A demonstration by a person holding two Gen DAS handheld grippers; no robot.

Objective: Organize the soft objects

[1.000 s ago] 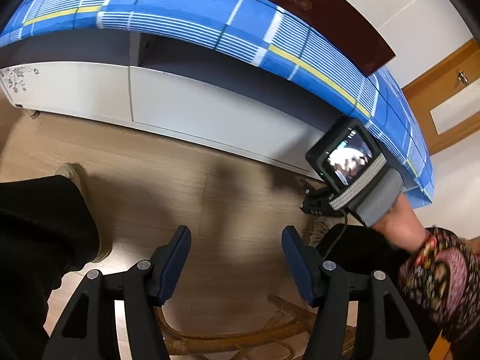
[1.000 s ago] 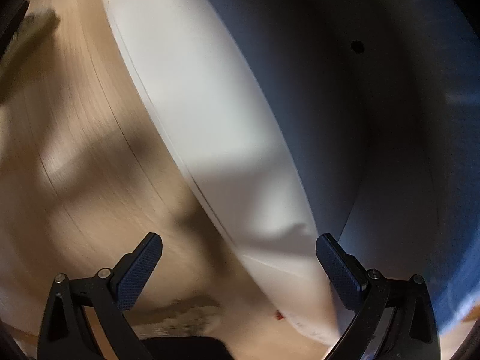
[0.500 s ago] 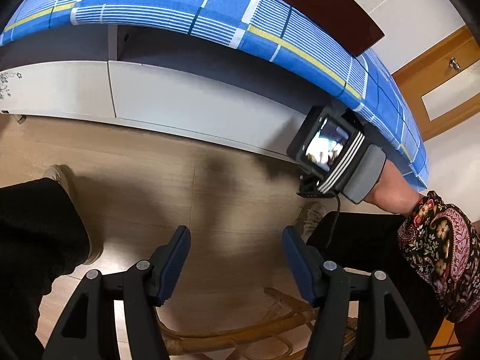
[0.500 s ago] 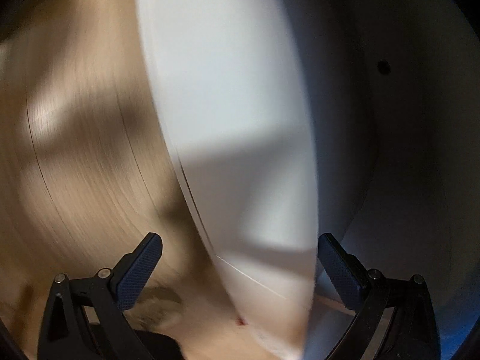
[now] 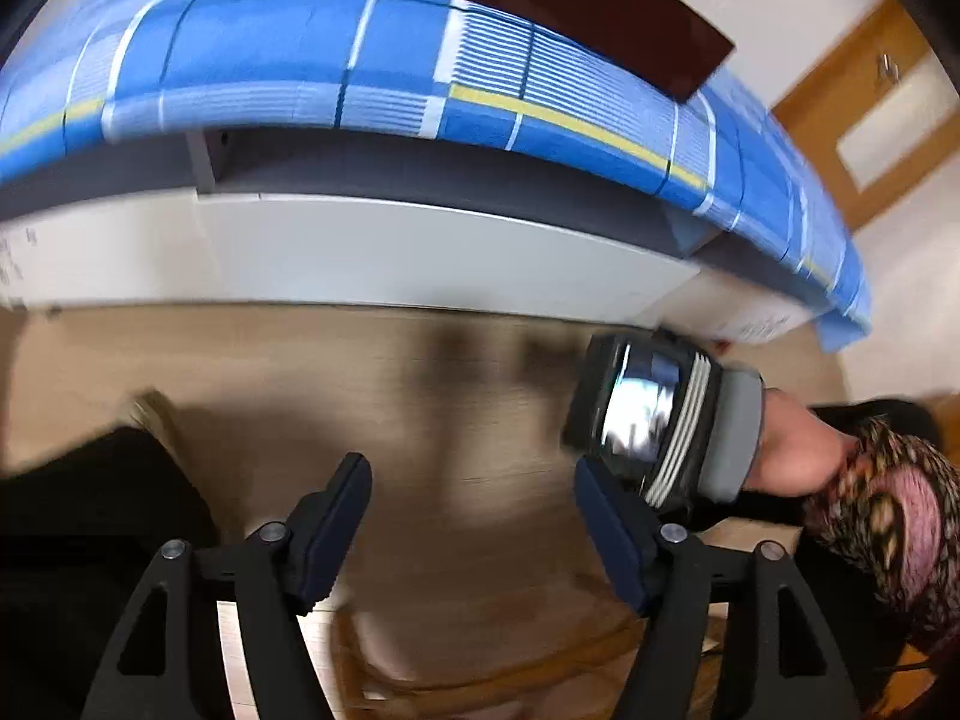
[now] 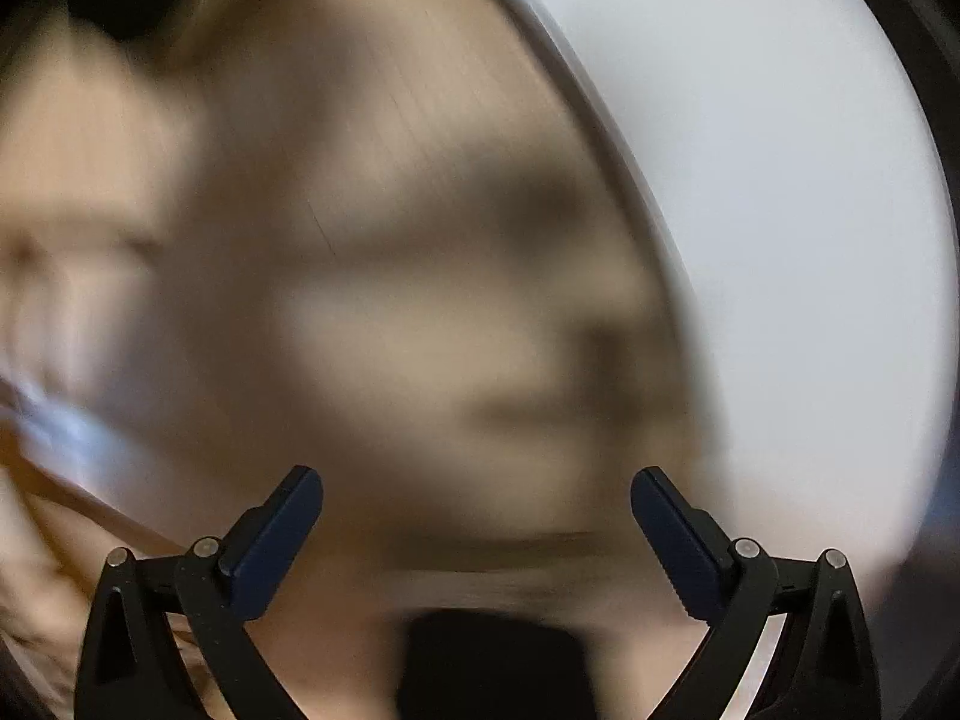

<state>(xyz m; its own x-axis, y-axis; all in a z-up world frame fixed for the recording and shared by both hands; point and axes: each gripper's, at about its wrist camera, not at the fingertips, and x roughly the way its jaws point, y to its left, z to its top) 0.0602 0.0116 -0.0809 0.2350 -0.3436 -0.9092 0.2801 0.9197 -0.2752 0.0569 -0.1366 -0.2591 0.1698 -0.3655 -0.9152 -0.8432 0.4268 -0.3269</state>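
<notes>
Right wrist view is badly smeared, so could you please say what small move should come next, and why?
Probably pause and steady the right gripper: its view shows only streaked pale wooden floor and a white panel. Both it and the left gripper are open and empty, and no soft item is visible to reach for.

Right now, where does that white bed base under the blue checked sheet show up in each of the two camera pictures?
Left wrist view: the white bed base runs as a wide band across the middle, under the blue checked sheet and above the wooden floor.
Right wrist view: it is probably the blurred white panel filling the upper right.
Shared landmark: the wooden floor meeting the base's lower edge.
</notes>
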